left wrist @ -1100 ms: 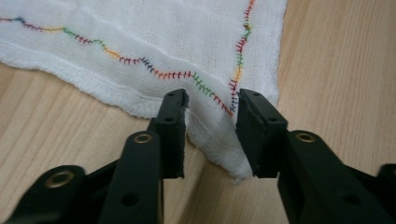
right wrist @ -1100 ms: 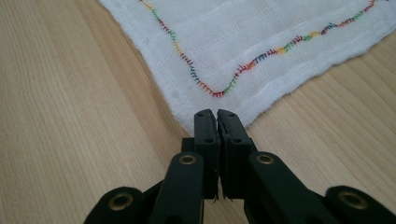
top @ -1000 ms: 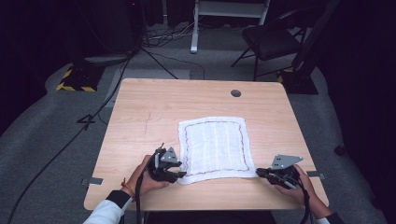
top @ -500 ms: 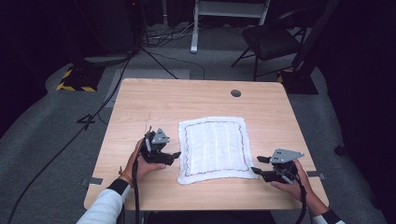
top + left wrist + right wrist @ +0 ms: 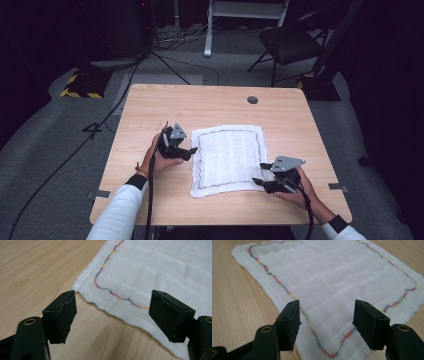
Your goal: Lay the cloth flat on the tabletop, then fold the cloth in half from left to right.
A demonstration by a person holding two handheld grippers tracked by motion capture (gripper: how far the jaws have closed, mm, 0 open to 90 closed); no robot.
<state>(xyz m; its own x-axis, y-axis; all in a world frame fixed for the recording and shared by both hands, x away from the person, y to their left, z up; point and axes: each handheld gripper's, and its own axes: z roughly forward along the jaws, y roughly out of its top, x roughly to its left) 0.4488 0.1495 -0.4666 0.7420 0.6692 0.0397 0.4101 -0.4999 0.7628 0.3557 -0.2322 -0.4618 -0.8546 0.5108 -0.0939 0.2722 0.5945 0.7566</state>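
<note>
A white cloth [image 5: 227, 160] with a multicoloured stitched border lies flat on the wooden table [image 5: 200, 105]. My left gripper [image 5: 191, 151] sits at the cloth's left edge, its jaws having just opened. In the left gripper view, the left gripper [image 5: 112, 296] is open and a corner of the cloth [image 5: 155, 267] lies beyond and under the jaws, untouched. My right gripper [image 5: 259, 173] hovers over the cloth's near right corner, its jaws still widening. In the right gripper view, the right gripper [image 5: 327, 303] is open above the cloth [image 5: 332, 272], holding nothing.
A round cable hole [image 5: 252, 99] sits near the table's far edge. Beyond the table are a dark chair [image 5: 295, 42], floor cables [image 5: 165, 60] and a yellow-black striped block [image 5: 80, 90]. Bare wood surrounds the cloth.
The left gripper has let go of the near left corner and moved away from me along the left edge. The right gripper has released its corner and shifted slightly leftward. The cloth lies flat.
</note>
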